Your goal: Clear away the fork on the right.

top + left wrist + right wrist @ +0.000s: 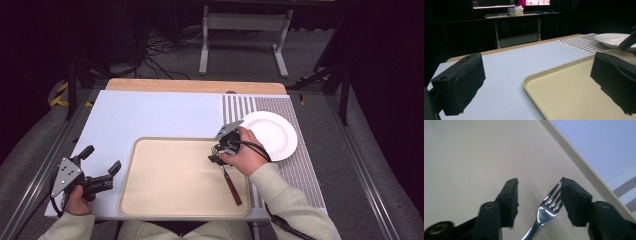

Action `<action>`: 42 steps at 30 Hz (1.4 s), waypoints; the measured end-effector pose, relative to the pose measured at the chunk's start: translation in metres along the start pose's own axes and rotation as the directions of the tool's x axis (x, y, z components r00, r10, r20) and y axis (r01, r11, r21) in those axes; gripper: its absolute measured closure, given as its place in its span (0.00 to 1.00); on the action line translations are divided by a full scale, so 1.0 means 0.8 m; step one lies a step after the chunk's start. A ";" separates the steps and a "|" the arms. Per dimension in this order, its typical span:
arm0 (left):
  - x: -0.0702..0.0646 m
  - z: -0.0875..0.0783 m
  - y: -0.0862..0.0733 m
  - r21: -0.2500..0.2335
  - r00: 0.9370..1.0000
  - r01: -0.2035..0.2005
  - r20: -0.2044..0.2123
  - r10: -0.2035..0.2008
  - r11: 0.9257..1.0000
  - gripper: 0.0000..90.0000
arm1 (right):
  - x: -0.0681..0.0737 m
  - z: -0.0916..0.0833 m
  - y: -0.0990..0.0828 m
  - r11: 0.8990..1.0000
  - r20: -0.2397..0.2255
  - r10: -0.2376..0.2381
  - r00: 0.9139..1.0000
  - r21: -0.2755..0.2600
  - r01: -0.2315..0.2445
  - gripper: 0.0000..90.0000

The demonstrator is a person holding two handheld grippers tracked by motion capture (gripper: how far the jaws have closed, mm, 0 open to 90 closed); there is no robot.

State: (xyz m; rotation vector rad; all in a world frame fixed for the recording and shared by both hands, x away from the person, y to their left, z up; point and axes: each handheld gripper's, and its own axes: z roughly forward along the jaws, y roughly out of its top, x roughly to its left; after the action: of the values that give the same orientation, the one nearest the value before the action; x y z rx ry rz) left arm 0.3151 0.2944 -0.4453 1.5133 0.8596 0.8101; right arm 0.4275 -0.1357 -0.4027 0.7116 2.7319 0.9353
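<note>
Left gripper point(102, 175): low at the near left of the table, just off the tray's left edge — jaws spread wide, nothing between them. In the left gripper view the two black pads point(459, 85) stand far apart with bare table and tray rim showing in the gap.

Table mat point(150, 115): pale blue sheet under the tray, wooden table edge point(195, 86) showing along the far side.

Tray point(165, 175): beige, rounded corners, sitting near the person, its flat inside bare apart from the fork.

Fork point(231, 184): lying flat on the tray's right side, brown handle pointing toward the person, steel tines pointing away and tucked under the right gripper.

Right gripper point(218, 154): down over the fork's head, jaws part open and straddling the tines. In the right gripper view the fork point(547, 211) lies in the gap, its tines brushing the right-hand pad while the left-hand pad stands clear — not clamped.

Striped placemat point(300, 165): grey and white, right of the tray.

Plate point(275, 135): white, on the placemat, just beyond the right hand.
</note>
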 end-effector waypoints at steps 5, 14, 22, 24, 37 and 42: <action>0.001 0.000 0.000 0.001 1.000 -0.002 0.001 0.002 1.000 0.00 | -0.003 0.009 0.005 0.996 -0.010 -0.084 0.996 0.008 0.084 0.92; 0.001 0.000 0.000 -0.003 1.000 0.004 0.002 -0.004 1.000 0.00 | -0.007 0.028 0.011 0.994 -0.029 -0.111 0.993 0.015 0.111 1.00; 0.001 0.000 0.000 -0.003 1.000 0.004 0.003 -0.004 1.000 0.00 | -0.009 0.040 0.010 0.993 -0.026 -0.116 0.993 0.025 0.116 1.00; 0.001 0.000 0.000 -0.003 1.000 0.004 0.004 -0.004 1.000 0.00 | -0.009 0.044 0.009 0.992 -0.026 -0.119 0.993 0.028 0.120 1.00; 0.001 0.000 0.000 -0.002 1.000 0.005 0.005 -0.005 1.000 0.00 | -0.015 0.056 0.004 0.992 0.009 -0.117 0.993 0.054 0.117 1.00; 0.001 0.000 0.000 -0.002 1.000 0.004 0.006 -0.004 1.000 0.00 | -0.020 0.053 0.000 0.992 0.022 -0.109 0.994 0.061 0.107 1.00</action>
State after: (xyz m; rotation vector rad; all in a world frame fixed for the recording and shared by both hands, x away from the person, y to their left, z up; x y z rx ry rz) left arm 0.3158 0.2949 -0.4452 1.5111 0.8569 0.8024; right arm 0.4542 -0.1206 -0.4363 0.5745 2.7552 0.8183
